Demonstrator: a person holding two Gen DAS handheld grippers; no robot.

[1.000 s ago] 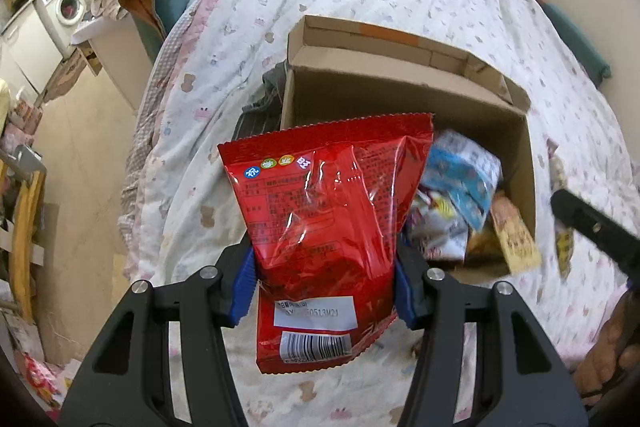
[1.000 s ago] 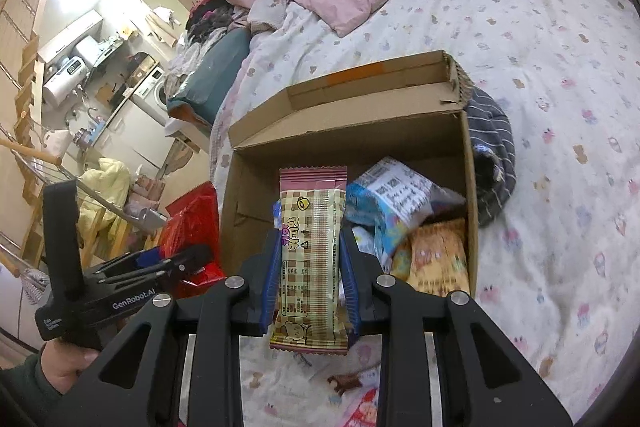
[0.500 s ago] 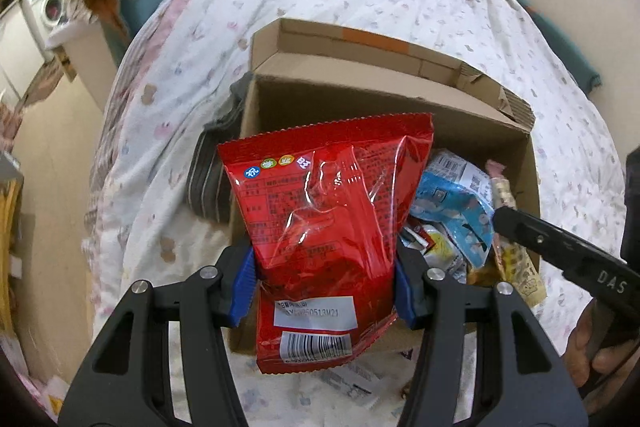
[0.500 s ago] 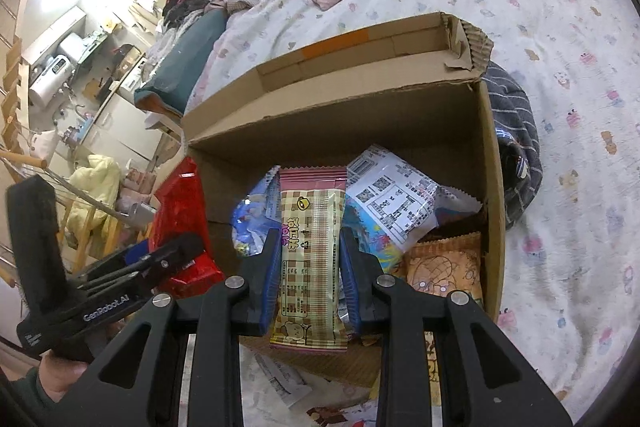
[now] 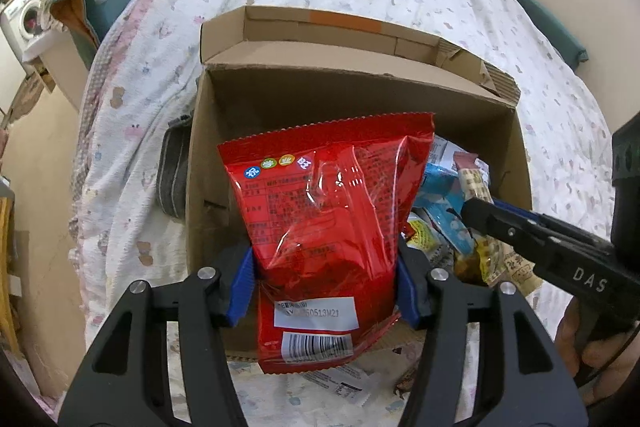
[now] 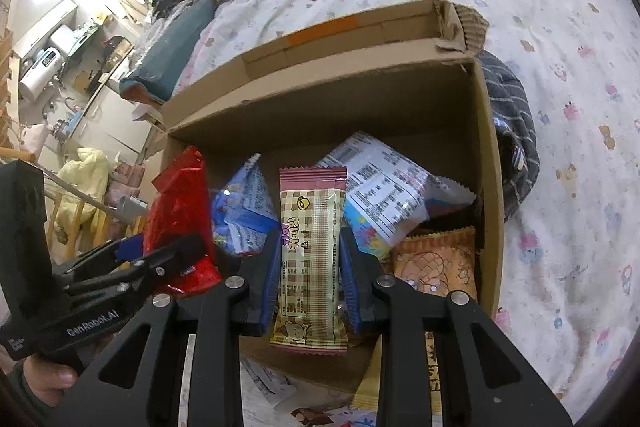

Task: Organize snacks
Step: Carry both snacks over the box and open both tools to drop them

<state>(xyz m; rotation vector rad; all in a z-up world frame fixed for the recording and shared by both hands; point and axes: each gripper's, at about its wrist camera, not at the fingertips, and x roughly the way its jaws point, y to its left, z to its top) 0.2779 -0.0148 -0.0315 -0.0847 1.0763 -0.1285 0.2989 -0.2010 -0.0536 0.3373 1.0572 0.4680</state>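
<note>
An open cardboard box (image 5: 360, 95) sits on the patterned bedding and holds several snack packets. In the left wrist view my left gripper (image 5: 326, 279) has a red snack bag (image 5: 332, 207) upright between its blue pads, over the box's left half. The pads touch the bag while the jaws are opening slightly. In the right wrist view my right gripper (image 6: 310, 267) is shut on a pink-and-cream checkered snack bar (image 6: 312, 223), held upright over the middle of the box (image 6: 320, 99). The red bag (image 6: 176, 203) and left gripper (image 6: 172, 251) show at the left.
Blue packets (image 6: 244, 211) and an orange packet (image 6: 436, 259) lie in the box. A dark striped cloth (image 6: 512, 131) lies against the box's outer side. Loose wrappers (image 5: 352, 383) lie on the bedding before the box. The bed edge and floor are at the left.
Both grippers came down and closer to the box with their snacks. The box now fills more of each view, and the two grippers sit nearer each other.
</note>
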